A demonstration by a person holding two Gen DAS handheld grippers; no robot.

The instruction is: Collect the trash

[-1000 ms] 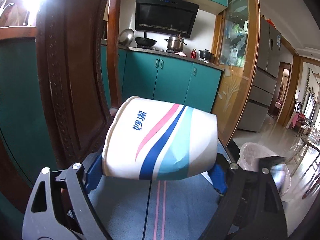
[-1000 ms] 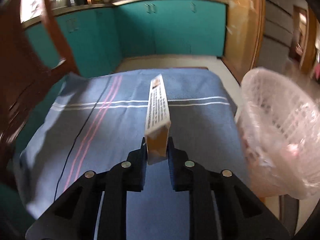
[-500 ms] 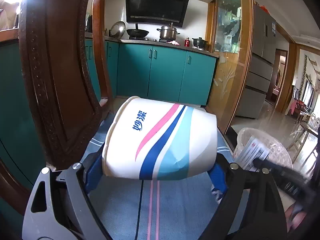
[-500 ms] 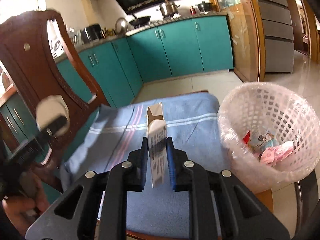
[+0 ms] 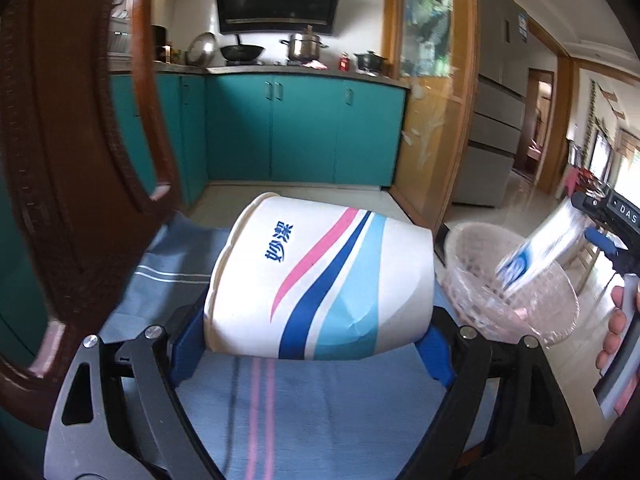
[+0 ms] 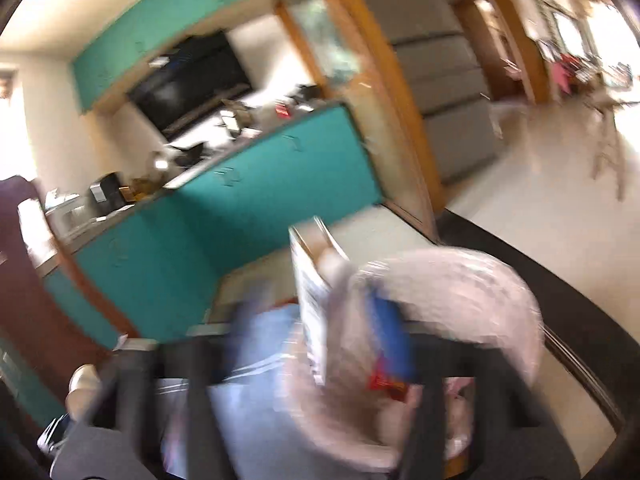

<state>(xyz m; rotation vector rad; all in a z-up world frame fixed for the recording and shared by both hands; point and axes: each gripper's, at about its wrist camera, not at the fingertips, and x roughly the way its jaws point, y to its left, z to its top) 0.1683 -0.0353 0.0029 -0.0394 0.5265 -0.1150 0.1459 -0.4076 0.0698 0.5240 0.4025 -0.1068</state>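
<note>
The left claw (image 5: 316, 344) is spread wide and grips a paper cup (image 5: 320, 280) lying on its side, one blue pad (image 5: 186, 346) against the rim end and the other against the base end. The cup is white with pink, dark blue and light blue swooshes and two blue Chinese characters near its rim. It hangs above a blue striped cloth (image 5: 304, 412) covering the counter, well inside the near edge.

At the counter's right edge stands a pale plastic mesh basket (image 5: 560, 312), with wrappers blurred inside. Over it, the right claw (image 5: 596, 232) holds a slim white and blue carton (image 5: 540, 248) tilted down toward the basket's mouth; its print is too smeared to read. The letters "DAS" show on the right claw's body. In the right wrist view the carton (image 6: 312, 304) is between the pads, but blur hides how tightly they close.

A dark wooden chair back (image 5: 72, 160) crowds the counter's left side; the far edge opens to bare floor before teal cabinets (image 5: 304, 128).
</note>
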